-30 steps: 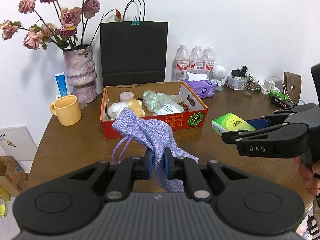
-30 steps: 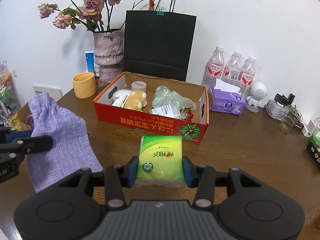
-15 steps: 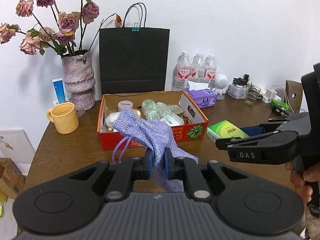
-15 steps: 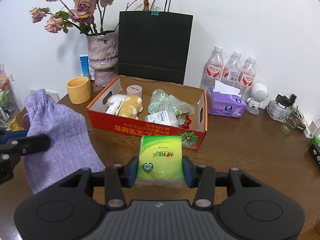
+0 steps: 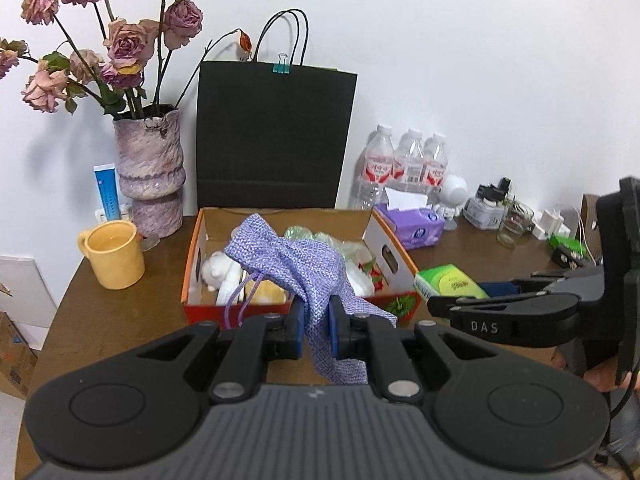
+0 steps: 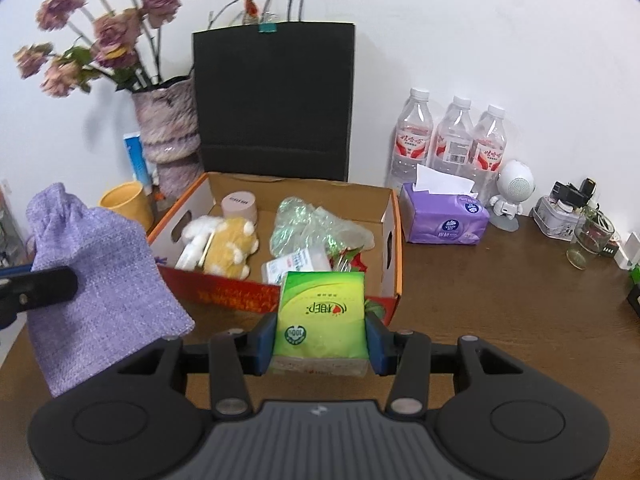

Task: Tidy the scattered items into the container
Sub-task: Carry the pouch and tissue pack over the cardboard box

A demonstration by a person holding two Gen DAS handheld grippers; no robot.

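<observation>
We are seeing both loads closer to the cardboard box [image 6: 394, 240] than a second ago, so drop-off looks near. The left hand-held gripper [image 5: 316, 330] is clenching the purple drawstring pouch [image 5: 304, 264], hanging above the box's near wall, long axis sloping up and away, cord end farthest. The right hand-held gripper [image 6: 320, 344] is grasping the green tissue pack [image 6: 322, 312], long axis pointing toward the box, above the tabletop [image 6: 500, 300].
</observation>
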